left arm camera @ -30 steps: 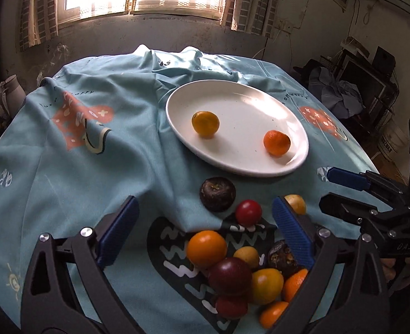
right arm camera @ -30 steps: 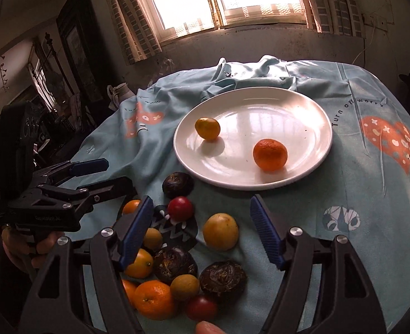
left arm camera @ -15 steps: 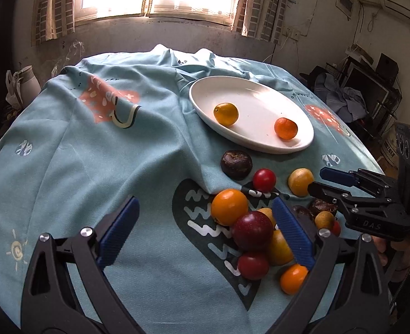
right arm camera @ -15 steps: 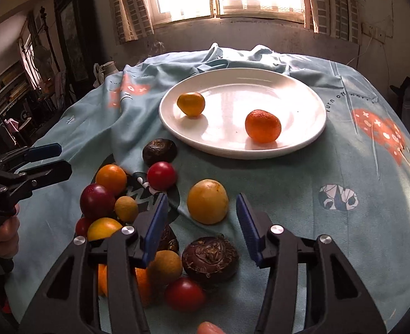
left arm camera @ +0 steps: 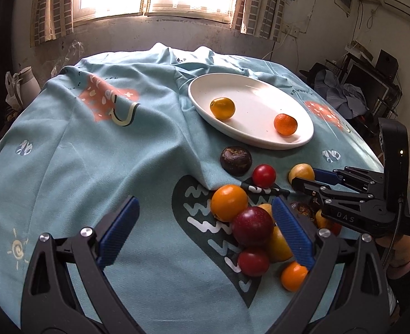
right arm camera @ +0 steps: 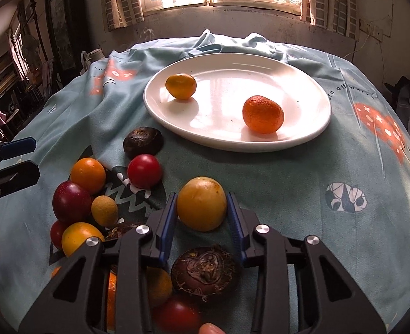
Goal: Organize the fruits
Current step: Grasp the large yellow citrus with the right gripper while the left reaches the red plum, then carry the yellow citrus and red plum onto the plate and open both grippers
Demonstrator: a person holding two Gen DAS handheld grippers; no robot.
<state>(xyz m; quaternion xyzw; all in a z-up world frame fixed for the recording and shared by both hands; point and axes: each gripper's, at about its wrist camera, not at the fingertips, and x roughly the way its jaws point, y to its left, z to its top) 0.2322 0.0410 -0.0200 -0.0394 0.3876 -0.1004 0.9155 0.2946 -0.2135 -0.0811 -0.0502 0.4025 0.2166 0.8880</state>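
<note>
Right tool clenches the yellow fruit near the plate rim; left tool hangs released.

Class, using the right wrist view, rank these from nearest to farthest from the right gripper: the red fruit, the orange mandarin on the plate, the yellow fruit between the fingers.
1. Yellow fruit, between the right gripper fingers.
2. Red fruit, ahead-left on the cloth.
3. Orange mandarin, ahead-right on the plate.

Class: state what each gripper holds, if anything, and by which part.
Right gripper: jaws closed on the yellow fruit, across its sides. Left gripper: open, holding nothing.
</note>
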